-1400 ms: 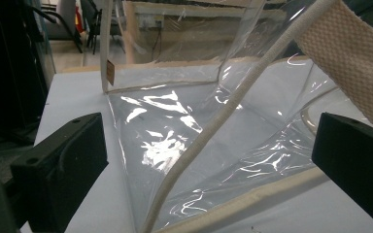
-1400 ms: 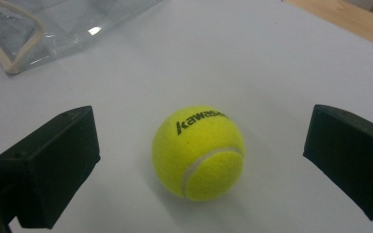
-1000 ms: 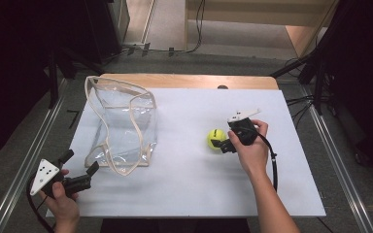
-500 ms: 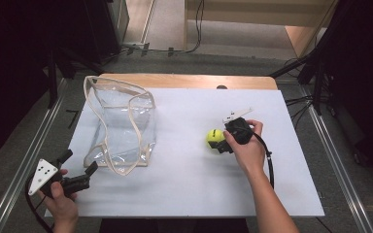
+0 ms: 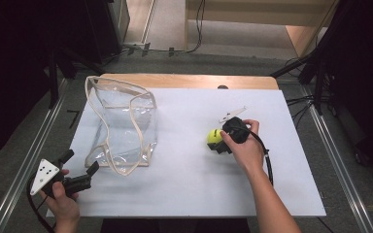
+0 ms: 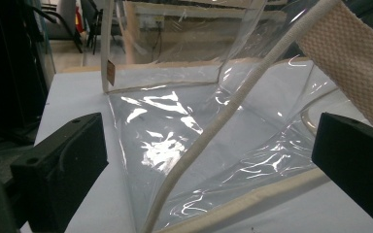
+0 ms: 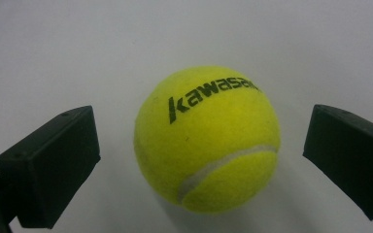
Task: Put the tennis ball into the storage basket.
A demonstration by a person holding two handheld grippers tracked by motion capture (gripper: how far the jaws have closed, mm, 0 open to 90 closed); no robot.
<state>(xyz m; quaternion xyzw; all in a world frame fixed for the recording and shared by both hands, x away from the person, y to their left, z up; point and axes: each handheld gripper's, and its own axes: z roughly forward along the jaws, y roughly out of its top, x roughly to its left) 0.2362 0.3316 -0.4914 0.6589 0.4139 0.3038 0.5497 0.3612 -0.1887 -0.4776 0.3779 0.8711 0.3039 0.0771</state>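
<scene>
A yellow tennis ball (image 5: 215,137) printed "Kawasaki" rests on the white table (image 5: 189,189), right of centre. My right gripper (image 5: 217,141) stands open around it. In the right gripper view the ball (image 7: 206,138) sits between the two jaws of the right gripper (image 7: 201,150), with a gap on each side. A clear plastic bag (image 5: 121,124) with beige trim stands slumped at the left. My left gripper (image 5: 80,163) is open just off the bag's near corner. In the left gripper view that corner of the bag (image 6: 189,126) lies between the spread jaws of the left gripper (image 6: 209,150).
The table's wooden back edge (image 5: 184,81) shows beyond the white sheet. Metal rails (image 5: 337,165) run along both sides, with dark floor and cables outside them. A beige strap (image 6: 345,53) of the bag crosses close over the left gripper's right jaw.
My right gripper has slid a little left, closer around the ball. The ball, the bag and my left gripper have stayed where they were.
</scene>
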